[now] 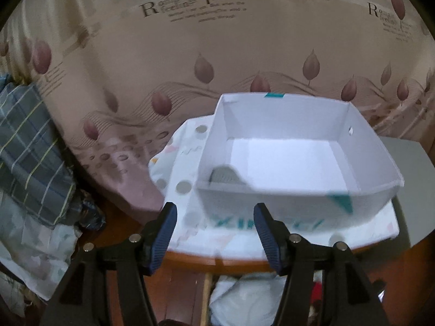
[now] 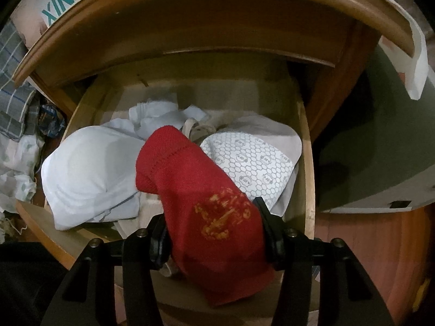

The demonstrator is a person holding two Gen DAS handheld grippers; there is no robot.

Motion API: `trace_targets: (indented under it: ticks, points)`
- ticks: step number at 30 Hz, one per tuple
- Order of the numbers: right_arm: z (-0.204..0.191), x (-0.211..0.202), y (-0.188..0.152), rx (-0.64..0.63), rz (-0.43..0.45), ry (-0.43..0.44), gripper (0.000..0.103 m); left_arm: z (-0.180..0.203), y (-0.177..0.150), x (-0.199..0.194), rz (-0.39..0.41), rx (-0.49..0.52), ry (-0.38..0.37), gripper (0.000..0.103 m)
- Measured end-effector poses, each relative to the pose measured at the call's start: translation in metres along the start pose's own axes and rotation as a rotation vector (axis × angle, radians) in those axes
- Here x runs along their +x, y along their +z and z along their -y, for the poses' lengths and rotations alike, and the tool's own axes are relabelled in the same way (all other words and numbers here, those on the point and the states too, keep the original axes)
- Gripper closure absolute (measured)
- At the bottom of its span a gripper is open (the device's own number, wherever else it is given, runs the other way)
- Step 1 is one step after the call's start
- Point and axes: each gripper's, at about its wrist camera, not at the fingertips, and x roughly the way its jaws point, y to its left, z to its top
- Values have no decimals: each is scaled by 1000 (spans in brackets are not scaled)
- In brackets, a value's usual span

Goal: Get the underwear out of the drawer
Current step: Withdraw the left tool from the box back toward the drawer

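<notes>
Right wrist view: the right gripper [image 2: 212, 231] pointed steeply down into the open wooden drawer [image 2: 305, 168], its jaws clenched on a red knitted garment [image 2: 195, 190] with a worn gold print, which stood between the fingers and reached over the other laundry. Beneath it lay a white padded bra [image 2: 89, 174] at the left and a white piece with a hexagon pattern [image 2: 250, 160] at the right, both inside the drawer. Left wrist view: the left gripper [image 1: 214, 231] hung released, its blue-padded fingers [image 1: 163, 233] apart with nothing between them, just before a white cardboard box [image 1: 285, 146] on the cabinet top. A small grey item [image 1: 224, 175] lay in the box's near left corner; a leaf-patterned bedspread [image 1: 190, 40] filled the background.
</notes>
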Motion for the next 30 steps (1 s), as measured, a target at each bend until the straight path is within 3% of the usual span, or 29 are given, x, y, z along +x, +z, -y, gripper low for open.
trace_targets:
  ticks: [6, 17, 24, 30]
  points:
    - [-3, -5, 0, -25, 23, -18, 54, -20, -52, -3, -15, -26, 37, 43]
    - [3, -25, 2, -1, 47, 32, 54, -42, -142, 39, -62, -84, 95, 43]
    - [4, -40, 7, -1, 45, 47, 54, -44, -169, 60, -56, -125, 76, 43]
    - [2, -54, 13, -6, 44, 58, 54, -58, -173, 73, -105, -193, 20, 43]
